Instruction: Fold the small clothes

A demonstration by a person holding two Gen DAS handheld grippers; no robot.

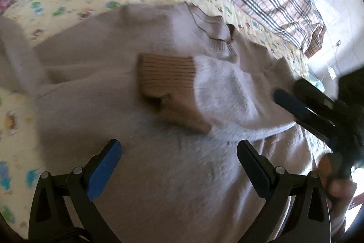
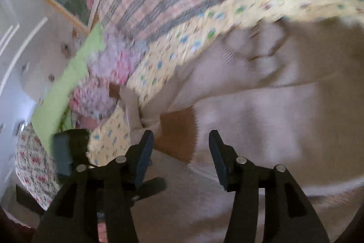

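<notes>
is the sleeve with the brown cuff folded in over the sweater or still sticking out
Folded in. The sleeve lies across the sweater, its brown cuff resting on the chest below the collar.

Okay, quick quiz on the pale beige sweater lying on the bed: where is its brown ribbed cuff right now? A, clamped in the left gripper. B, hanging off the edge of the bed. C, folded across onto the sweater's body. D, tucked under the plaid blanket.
C: the brown ribbed cuff lies on the body of the pale beige sweater, ahead of the open, empty left gripper.
</notes>
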